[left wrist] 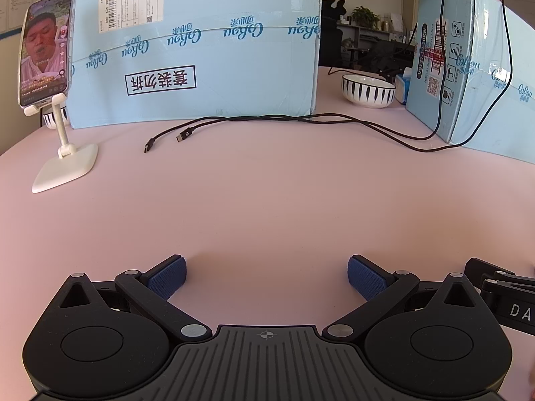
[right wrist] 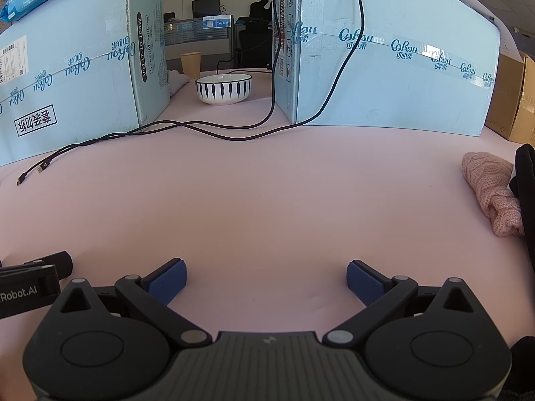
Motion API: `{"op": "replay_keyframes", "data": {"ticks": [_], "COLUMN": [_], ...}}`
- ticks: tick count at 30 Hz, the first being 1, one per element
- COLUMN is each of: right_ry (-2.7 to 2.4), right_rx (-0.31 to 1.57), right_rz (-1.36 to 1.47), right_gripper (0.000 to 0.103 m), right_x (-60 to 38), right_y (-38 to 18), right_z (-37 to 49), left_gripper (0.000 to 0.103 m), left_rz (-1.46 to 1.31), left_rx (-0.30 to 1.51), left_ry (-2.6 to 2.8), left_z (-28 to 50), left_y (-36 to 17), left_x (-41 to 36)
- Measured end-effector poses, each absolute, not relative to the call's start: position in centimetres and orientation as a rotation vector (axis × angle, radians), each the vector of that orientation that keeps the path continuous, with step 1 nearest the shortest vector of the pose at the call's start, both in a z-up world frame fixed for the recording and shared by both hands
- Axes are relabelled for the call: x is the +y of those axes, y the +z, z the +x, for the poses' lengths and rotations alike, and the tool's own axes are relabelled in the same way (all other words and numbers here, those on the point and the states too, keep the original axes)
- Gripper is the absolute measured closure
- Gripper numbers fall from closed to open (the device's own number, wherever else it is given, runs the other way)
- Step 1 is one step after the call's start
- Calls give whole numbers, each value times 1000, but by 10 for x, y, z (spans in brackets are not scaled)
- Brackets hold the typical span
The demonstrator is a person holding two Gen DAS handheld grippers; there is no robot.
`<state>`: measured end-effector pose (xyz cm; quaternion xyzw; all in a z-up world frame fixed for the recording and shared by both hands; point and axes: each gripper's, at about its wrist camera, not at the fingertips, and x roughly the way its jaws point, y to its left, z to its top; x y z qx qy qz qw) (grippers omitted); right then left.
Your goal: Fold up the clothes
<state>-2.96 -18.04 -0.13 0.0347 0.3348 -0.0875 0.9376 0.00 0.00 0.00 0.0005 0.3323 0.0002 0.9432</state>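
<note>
Seen from the left wrist, the left gripper (left wrist: 266,279) hovers with jaws spread wide and empty above the pink bench (left wrist: 267,200); a phone on a stand (left wrist: 46,50), two cables (left wrist: 267,122) and a striped bowl (left wrist: 367,91) sit beyond. From the right wrist, the right gripper (right wrist: 266,280) likewise gapes empty, while a crumpled pink knit garment (right wrist: 491,193) lies at the bench's right edge, well apart from it.

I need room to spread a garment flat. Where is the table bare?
The wide pink stretch from both open grippers' fingers up to the cables is bare. It is crowded at the phone stand, the boxes, the bowl and the pink knit at the right edge.
</note>
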Motion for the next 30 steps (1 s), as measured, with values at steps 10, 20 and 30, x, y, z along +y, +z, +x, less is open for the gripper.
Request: {"op": "replay_keyframes", "data": {"ticks": [10, 20, 30], "right_ry": [-179, -182, -187], "right_rx": [684, 686, 685], "right_rz": [71, 65, 57], "right_gripper": [0, 0, 0], "right_x": [-181, -183, -182], "right_y": [-1, -1, -1], "right_z": [-30, -29, -30], "left_gripper": [0, 0, 0], "left_rz": [0, 3, 14], "left_rx": [678, 680, 680], "left_ry": [0, 2, 9], "left_z": [2, 2, 1], "left_y": [1, -2, -2], "left_x": [-2, 0, -2]}}
